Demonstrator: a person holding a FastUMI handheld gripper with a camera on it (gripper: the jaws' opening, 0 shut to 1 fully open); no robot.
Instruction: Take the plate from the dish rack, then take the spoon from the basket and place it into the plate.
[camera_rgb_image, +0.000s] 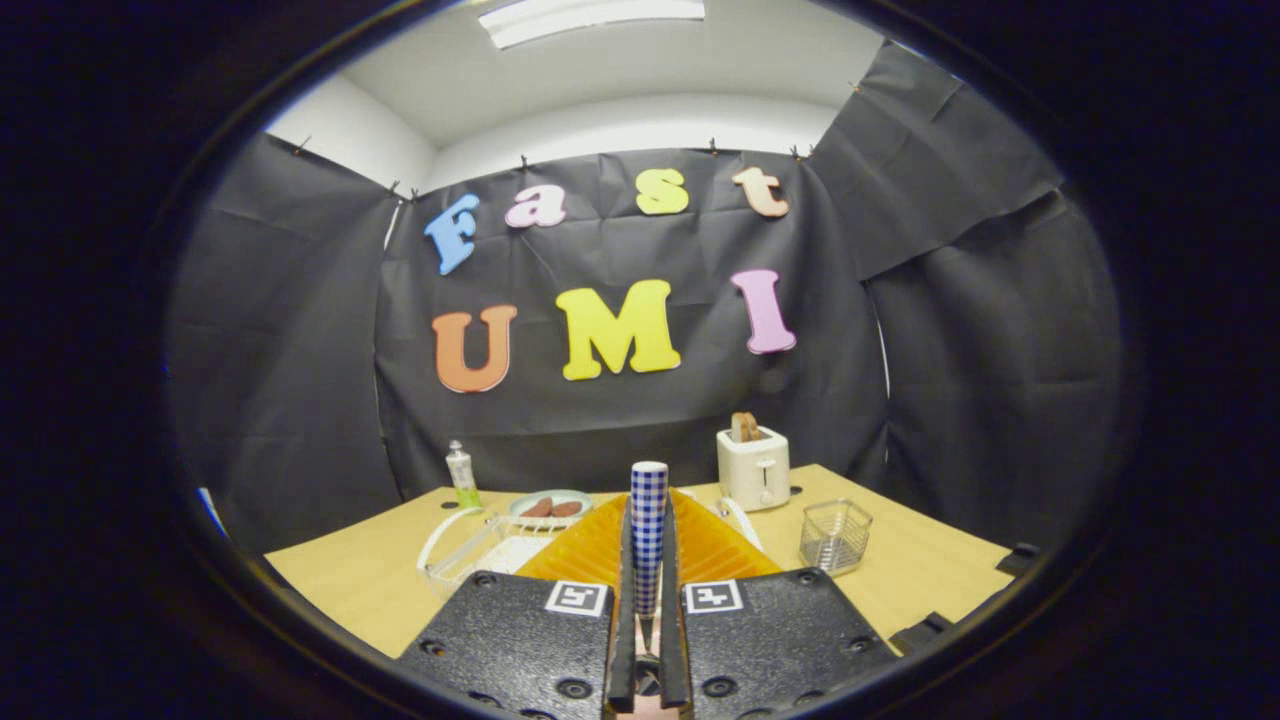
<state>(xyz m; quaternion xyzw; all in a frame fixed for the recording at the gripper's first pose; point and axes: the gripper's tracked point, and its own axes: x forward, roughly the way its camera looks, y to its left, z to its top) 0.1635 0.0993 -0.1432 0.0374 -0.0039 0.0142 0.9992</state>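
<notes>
Between the fingers of my hand-held gripper (647, 600), clamped on it, stands the spoon's (648, 530) checked handle: light, stiff, probably slick. Just beyond lies the orange plate (705, 550) mid-desk (330, 580), beside the white dish rack (470, 545); the wire basket (835, 535) sits toward the right edge.

Single fisheye view, mounted on the gripper (647, 560), looking forward along its fingers from low over the near part of the table (930, 570). Faces the booth's back wall square-on, slightly upward: ceiling light (590, 15) in view. Rack (470, 545) and basket (835, 535) close ahead; toaster (753, 467) farther back.
</notes>
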